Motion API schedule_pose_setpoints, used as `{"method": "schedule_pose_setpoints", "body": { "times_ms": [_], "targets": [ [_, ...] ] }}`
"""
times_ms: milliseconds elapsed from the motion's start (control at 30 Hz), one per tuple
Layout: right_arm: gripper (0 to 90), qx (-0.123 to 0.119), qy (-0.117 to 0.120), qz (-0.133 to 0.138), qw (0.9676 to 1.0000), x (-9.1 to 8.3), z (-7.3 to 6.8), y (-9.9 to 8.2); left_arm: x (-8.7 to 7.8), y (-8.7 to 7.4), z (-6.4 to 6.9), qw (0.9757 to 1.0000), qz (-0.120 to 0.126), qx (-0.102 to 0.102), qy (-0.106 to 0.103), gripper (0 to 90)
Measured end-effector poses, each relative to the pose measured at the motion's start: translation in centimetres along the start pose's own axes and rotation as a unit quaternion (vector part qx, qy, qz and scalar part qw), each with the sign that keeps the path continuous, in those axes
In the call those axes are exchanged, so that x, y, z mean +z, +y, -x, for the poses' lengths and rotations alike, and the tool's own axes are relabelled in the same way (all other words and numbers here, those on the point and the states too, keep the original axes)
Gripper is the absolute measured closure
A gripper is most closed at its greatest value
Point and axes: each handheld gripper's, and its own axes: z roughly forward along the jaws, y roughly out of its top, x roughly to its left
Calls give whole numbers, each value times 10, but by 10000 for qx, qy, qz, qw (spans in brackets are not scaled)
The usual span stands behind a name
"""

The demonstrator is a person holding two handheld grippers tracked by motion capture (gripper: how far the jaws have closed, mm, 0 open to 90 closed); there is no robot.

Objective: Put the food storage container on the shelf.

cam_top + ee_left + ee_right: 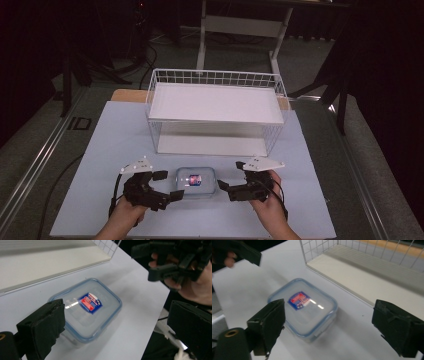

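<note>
A clear plastic food container [196, 182] with a blue-rimmed lid and a red and blue label sits flat on the white table [110, 150], low and centre in the high view, just in front of the white wire basket rack [216, 105]. Its lid is on and looks seated, though whether the side clips are latched is too small to tell.

The left gripper [167, 186] lies just left of the container in the high view, its jaws spread wide and pointing toward the box. In the left gripper view the container [86, 311] lies between and beyond the two black pads [42, 327], which press on nothing. The right gripper [232, 181] mirrors it at the container's right, jaws standing wide apart. In the right gripper view the box [304, 308] lies low and centre, free of both pads [268, 322]. Neither gripper touches it.

As a judgement, the box is either freshly set down or about to be taken up from both sides. The rack's upper shelf [215, 102] and lower shelf [210, 145] both stand bare, so if the box belongs there, the placing remains to be done: closing on it, lifting and sliding it in.
</note>
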Motion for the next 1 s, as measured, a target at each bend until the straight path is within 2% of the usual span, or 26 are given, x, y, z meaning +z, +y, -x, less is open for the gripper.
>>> {"method": "schedule_pose_setpoints", "body": {
  "times_ms": [67, 133, 167, 267, 300, 333, 367, 433, 467, 500, 567, 633, 700, 733, 767, 800, 833, 867, 933, 1000],
  "targets": [
    [114, 166, -52, -86, 9998, 4, 3, 2, 3, 2, -4, 9999, -56, -32, 95, 28],
    [114, 309, 14, -183, 9994, 9, 7, 3, 6, 4, -6, 9995, -122, 8, 286, 29],
    [113, 361, -34, -219, 9991, 12, 8, 4, 8, 4, -7, 9993, -137, -25, 359, 29],
    [105, 528, -118, -354, 9979, 20, 13, 4, 15, 6, -15, 9983, -298, -292, 399, 29],
    [105, 558, -124, -424, 9975, 24, 14, 4, 17, 6, -20, 9974, -312, -471, 445, 29],
    [105, 558, -124, -424, 9975, 24, 14, 4, 17, 6, -20, 9974, -312, -471, 445, 29],
    [105, 696, -105, -513, 9962, 28, 15, 3, 20, 5, -25, 9959, -358, -662, 502, 29],
    [106, 972, 173, -651, 9930, 36, 19, 1, 23, 4, -31, 9945, -416, -801, 539, 36],
    [106, 1038, 308, -762, 9912, 41, 20, 0, 25, 3, -34, 9926, -463, -944, 601, 59],
    [106, 1010, 261, -914, 9903, 46, 20, -2, 27, 1, -36, 9919, -468, -1032, 570, 62],
    [106, 1106, 204, -1004, 9886, 52, 21, -5, 30, -1, -40, 9896, -577, -1190, 566, 62],
    [106, 1433, 306, -1043, 9837, 57, 23, -8, 33, -5, -44, 9877, -554, -1358, 548, 62],
    [106, 1751, 338, -1069, 9781, 62, 25, -10, 37, -7, -49, 9842, -555, -1590, 548, 63],
    [106, 1955, 444, -966, 9749, 63, 26, -11, 38, -7, -50, 9828, -591, -1657, 561, 98],
    [106, 1955, 444, -966, 9749, 63, 26, -11, 38, -7, -50, 9828, -591, -1657, 561, 136],
    [106, 2051, 531, -986, 9723, 64, 26, -12, 42, -9, -52, 9809, -633, -1770, 500, 136],
    [106, 2235, 560, -1078, 9671, 68, 25, -13, 43, -9, -52, 9802, -687, -1792, 492, 152],
    [106, 2346, 647, -1113, 9635, 69, 26, -13, 45, -9, -53, 9799, -733, -1800, 447, 153],
    [106, 2511, 653, -1145, 9590, 71, 28, -14, 48, -10, -53, 9783, -770, -1878, 428, 155],
    [107, 2764, 729, -1202, 9507, 74, 30, -15, 52, -12, -54, 9756, -818, -1996, 403, 159]
  ]
}}
